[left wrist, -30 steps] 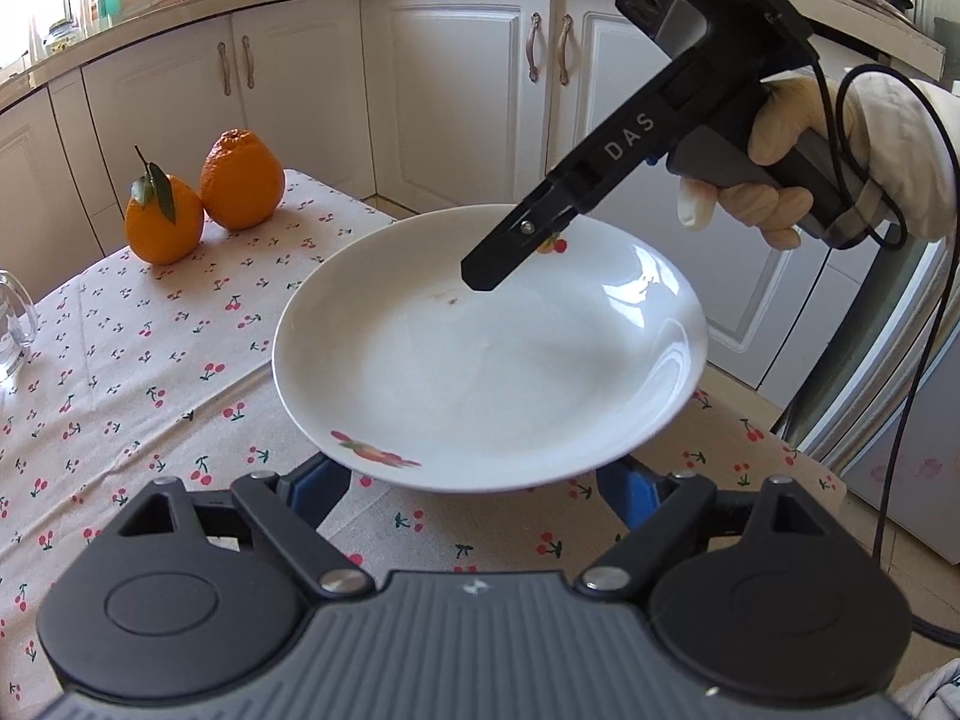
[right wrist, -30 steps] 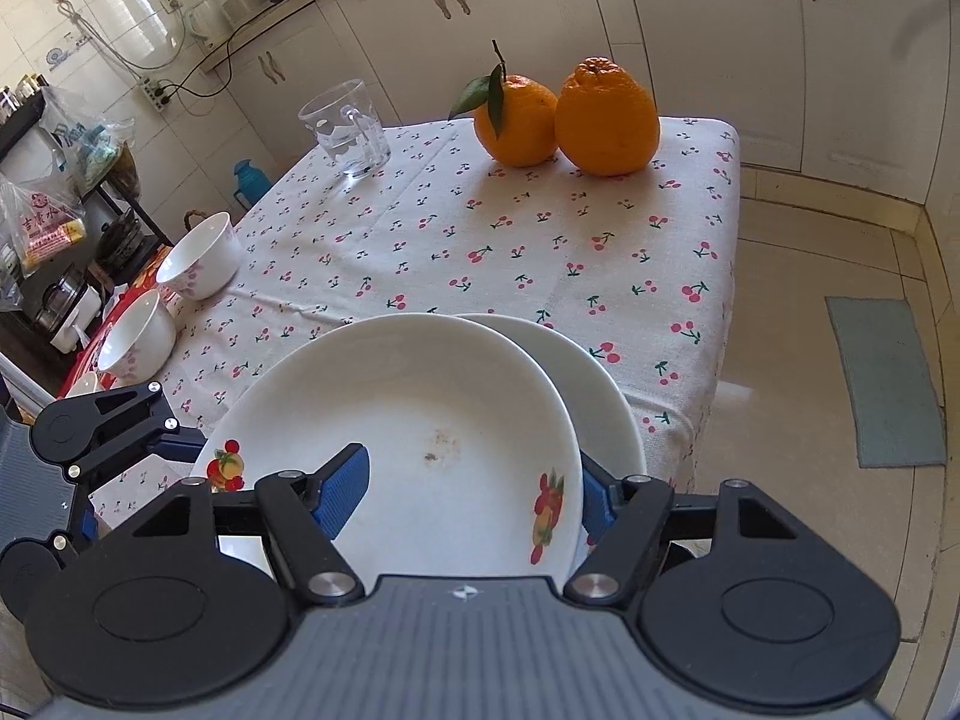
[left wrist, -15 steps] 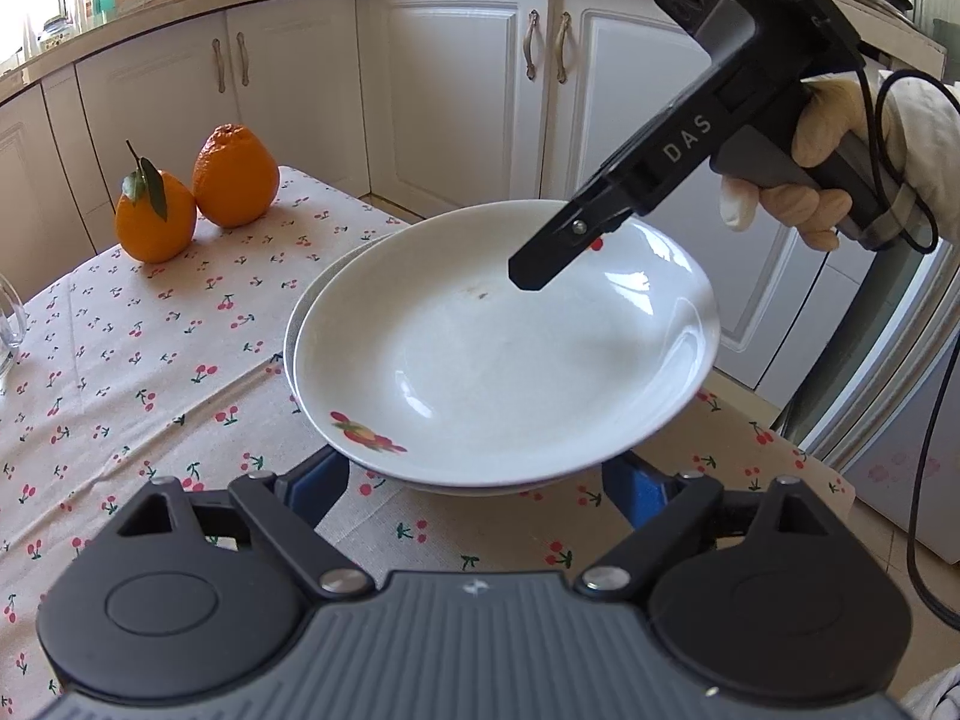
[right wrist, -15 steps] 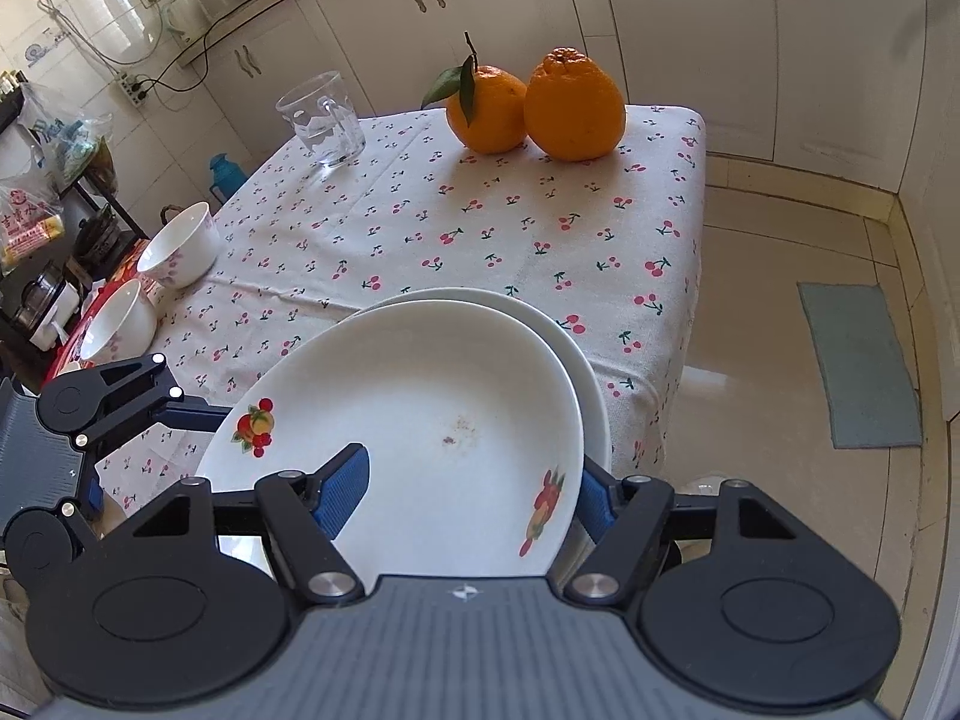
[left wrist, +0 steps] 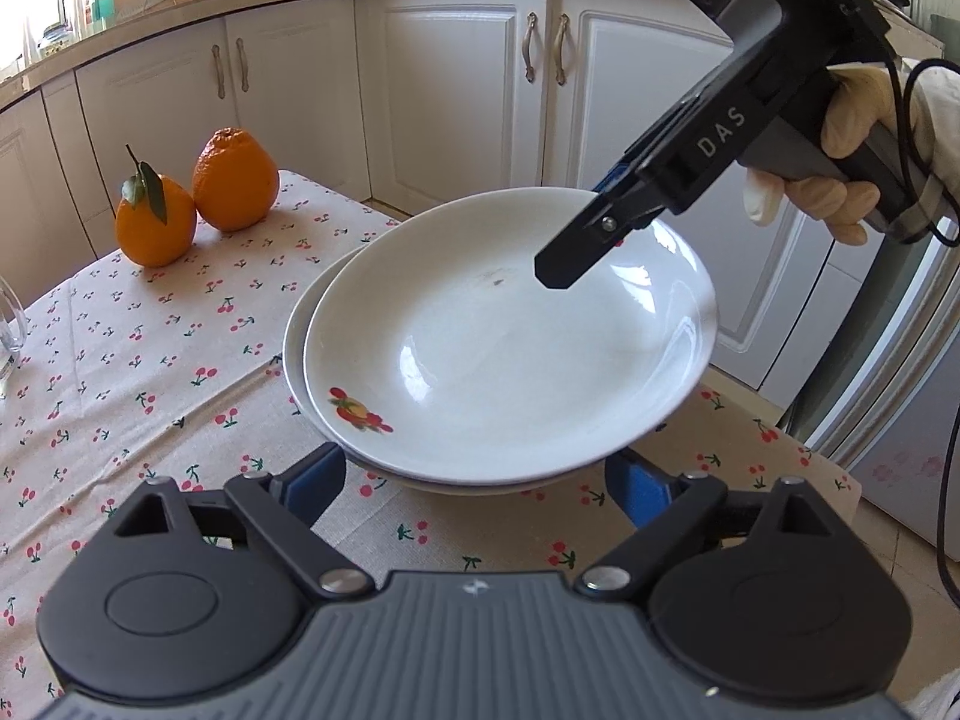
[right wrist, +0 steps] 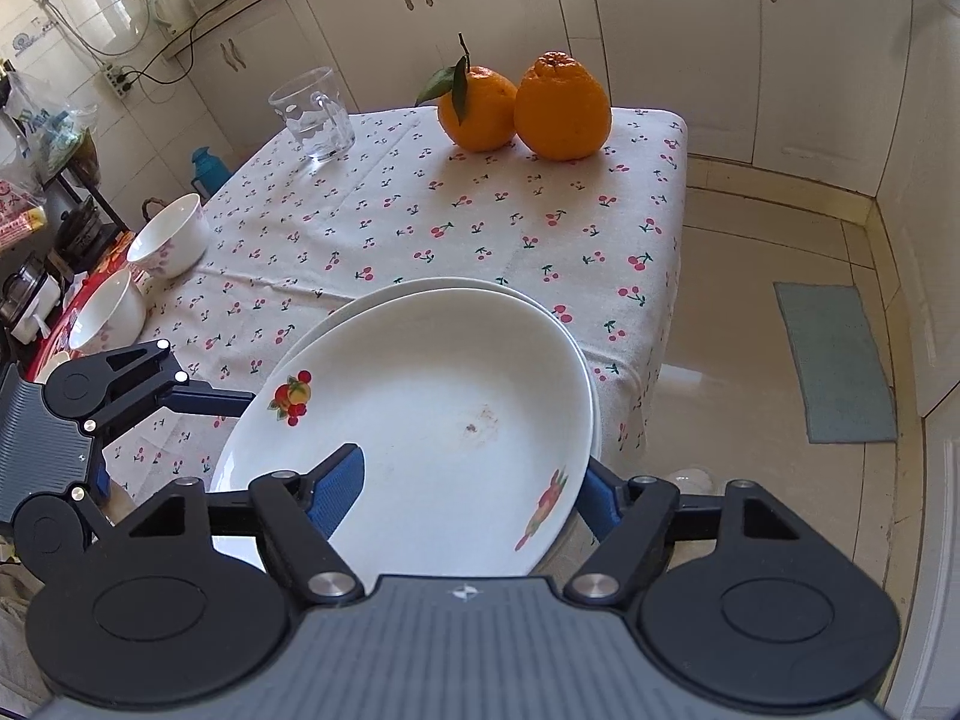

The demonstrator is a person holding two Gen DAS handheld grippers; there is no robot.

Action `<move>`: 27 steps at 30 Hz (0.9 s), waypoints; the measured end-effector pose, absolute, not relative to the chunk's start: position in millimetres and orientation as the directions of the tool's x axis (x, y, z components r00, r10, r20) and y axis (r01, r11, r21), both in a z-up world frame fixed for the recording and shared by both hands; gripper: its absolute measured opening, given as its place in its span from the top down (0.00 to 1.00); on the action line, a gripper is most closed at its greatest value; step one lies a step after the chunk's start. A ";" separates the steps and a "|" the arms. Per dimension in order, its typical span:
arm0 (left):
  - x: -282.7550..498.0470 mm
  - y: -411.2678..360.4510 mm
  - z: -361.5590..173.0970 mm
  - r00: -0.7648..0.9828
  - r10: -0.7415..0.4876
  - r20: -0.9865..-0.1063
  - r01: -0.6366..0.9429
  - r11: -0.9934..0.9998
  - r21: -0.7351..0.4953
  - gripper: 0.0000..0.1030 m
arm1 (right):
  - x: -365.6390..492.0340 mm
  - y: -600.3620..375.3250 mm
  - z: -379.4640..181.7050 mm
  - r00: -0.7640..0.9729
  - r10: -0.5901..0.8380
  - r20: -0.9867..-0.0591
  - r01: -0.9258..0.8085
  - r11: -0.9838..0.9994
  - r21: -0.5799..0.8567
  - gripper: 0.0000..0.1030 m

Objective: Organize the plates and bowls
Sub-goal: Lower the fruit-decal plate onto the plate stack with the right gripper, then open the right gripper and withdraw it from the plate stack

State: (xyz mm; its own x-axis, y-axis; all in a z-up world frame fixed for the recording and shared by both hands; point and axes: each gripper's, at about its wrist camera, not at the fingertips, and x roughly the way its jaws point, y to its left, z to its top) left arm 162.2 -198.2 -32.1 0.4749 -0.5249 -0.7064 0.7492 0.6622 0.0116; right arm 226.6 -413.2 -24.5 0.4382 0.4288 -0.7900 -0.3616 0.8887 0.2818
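Since a second ago the white fruit-printed upper plate (left wrist: pixel 510 354) we carry in our right tongs (right wrist: pixel 462 486) has come down from mid-air over the table onto a second, matching white plate (left wrist: pixel 297 324), and now sits nested in it, shifted a little so that the lower rim shows as a crescent on the side away from the right tongs. We count two plates in all. Our right tongs pinch the near rim of the upper plate: one blue pad lies on the inside of the plate, the other reaches under the edge. Our left tongs (left wrist: pixel 474 474) are spread wide, a blue finger (left wrist: pixel 315 483) on either side of the stack's near edge, just beside it; we cannot tell whether they touch it. The stack rests on the cherry-patterned tablecloth (right wrist: pixel 420 228) at the table corner nearest both tongs. Beyond the plates, at the far end of the cloth from the right tongs, stand two oranges (right wrist: pixel 522 105) touching one another, one with a green leaf. To their left stands one clear glass mug (right wrist: pixel 312 114). Two white bowls with pink flecks (right wrist: pixel 141 276) sit side by side at the cloth's left edge, just past our left tongs.
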 end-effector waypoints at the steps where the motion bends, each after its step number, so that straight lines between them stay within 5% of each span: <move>1: 161.5 -197.8 -31.8 0.477 -0.524 -0.705 0.748 0.663 0.013 0.09 | 225.8 -411.5 -24.0 0.439 0.420 -0.794 -0.362 0.892 0.271 0.21; 17: 151.7 -188.8 -23.0 0.516 -0.522 -0.679 0.735 0.677 0.037 0.09 | 219.6 -399.9 -22.9 0.436 0.327 -0.838 -0.342 0.922 0.182 0.18; 27: 141.3 -178.0 -11.9 0.548 -0.542 -0.637 0.726 0.686 0.041 0.09 | 202.6 -388.2 -7.3 0.488 0.323 -0.811 -0.365 0.919 0.147 0.02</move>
